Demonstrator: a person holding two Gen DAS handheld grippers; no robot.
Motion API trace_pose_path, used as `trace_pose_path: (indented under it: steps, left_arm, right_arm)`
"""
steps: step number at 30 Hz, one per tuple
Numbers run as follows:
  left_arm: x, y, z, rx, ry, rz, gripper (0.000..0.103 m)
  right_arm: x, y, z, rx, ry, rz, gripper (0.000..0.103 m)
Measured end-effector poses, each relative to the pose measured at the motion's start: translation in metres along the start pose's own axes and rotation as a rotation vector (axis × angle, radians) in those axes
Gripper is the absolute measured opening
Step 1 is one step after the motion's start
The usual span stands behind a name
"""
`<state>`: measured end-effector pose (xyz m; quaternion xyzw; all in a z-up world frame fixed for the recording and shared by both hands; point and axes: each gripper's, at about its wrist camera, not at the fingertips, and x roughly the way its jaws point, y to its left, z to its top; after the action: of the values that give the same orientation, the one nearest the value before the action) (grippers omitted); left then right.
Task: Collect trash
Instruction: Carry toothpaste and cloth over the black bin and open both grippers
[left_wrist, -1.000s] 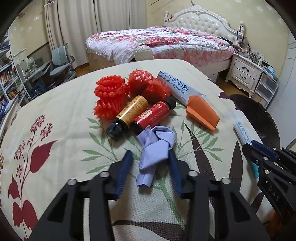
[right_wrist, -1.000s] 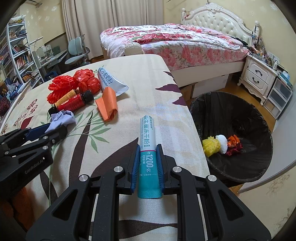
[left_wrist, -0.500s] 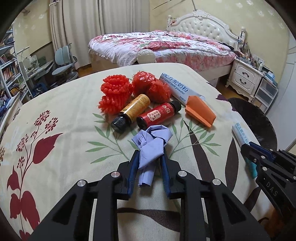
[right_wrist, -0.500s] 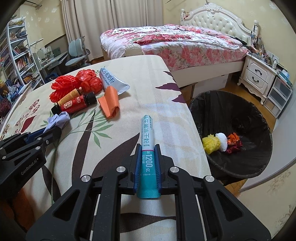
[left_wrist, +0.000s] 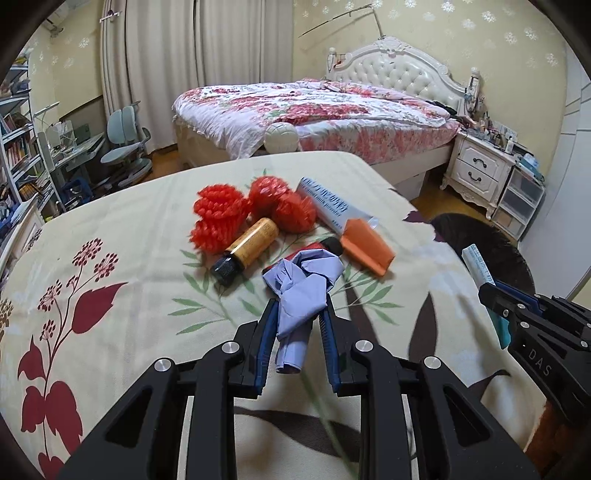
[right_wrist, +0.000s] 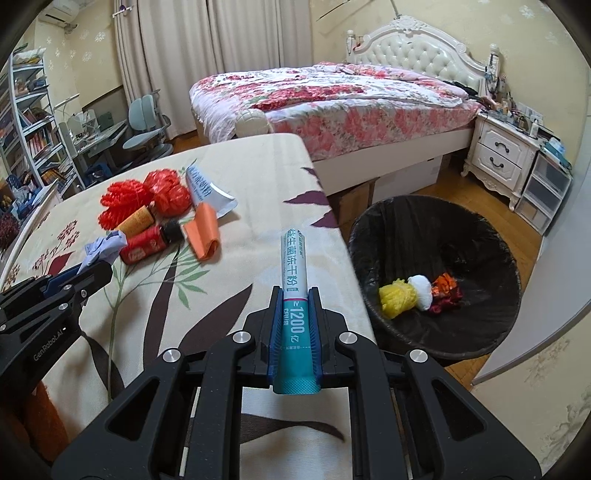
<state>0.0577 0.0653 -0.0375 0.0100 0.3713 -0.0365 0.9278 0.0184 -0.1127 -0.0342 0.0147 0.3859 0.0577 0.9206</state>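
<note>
Both grippers had lifted: left gripper (left_wrist: 298, 325) clenched on the crumpled blue cloth (left_wrist: 303, 280), right gripper (right_wrist: 295, 325) on the teal-and-white tube (right_wrist: 295, 280). Next: carry both past the table's right edge to the black-lined bin (right_wrist: 476, 236).

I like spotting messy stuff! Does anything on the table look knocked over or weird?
Yes. Two small bottles lie on their sides: the gold bottle and the red bottle. Beside them, the white pouch looks torn open and flattened. I see nothing spilled.

bottles (right_wrist: 147, 236) and wrappers (right_wrist: 140, 197) lie left on the table (right_wrist: 236, 173), bin (right_wrist: 436, 277) right beside it.
</note>
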Motion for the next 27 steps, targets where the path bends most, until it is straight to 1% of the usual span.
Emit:
trace_pose_path:
  steps: [4, 7, 10, 16, 21, 27]
  left_arm:
    - [0.002, -0.019, 0.010, 0.027, -0.019, -0.029, 0.025]
    - [0.006, -0.038, 0.015, 0.054, -0.027, -0.051, 0.025]
    - [0.013, -0.061, 0.021, 0.085, -0.030, -0.083, 0.025]
    - [0.036, -0.106, 0.031, 0.138, -0.023, -0.124, 0.025]
    - [0.054, -0.144, 0.040, 0.189, -0.025, -0.144, 0.025]
    - [0.075, -0.172, 0.053, 0.218, -0.015, -0.154, 0.025]
  right_arm:
    - [-0.003, -0.017, 0.007, 0.018, -0.021, -0.037, 0.014]
    - [-0.001, -0.039, 0.011, 0.045, -0.026, -0.077, 0.014]
    - [0.001, -0.060, 0.015, 0.072, -0.029, -0.117, 0.014]
    - [0.008, -0.101, 0.022, 0.128, -0.035, -0.177, 0.014]
    - [0.020, -0.128, 0.027, 0.163, -0.031, -0.217, 0.014]
    - [0.032, -0.156, 0.029, 0.209, -0.021, -0.246, 0.014]
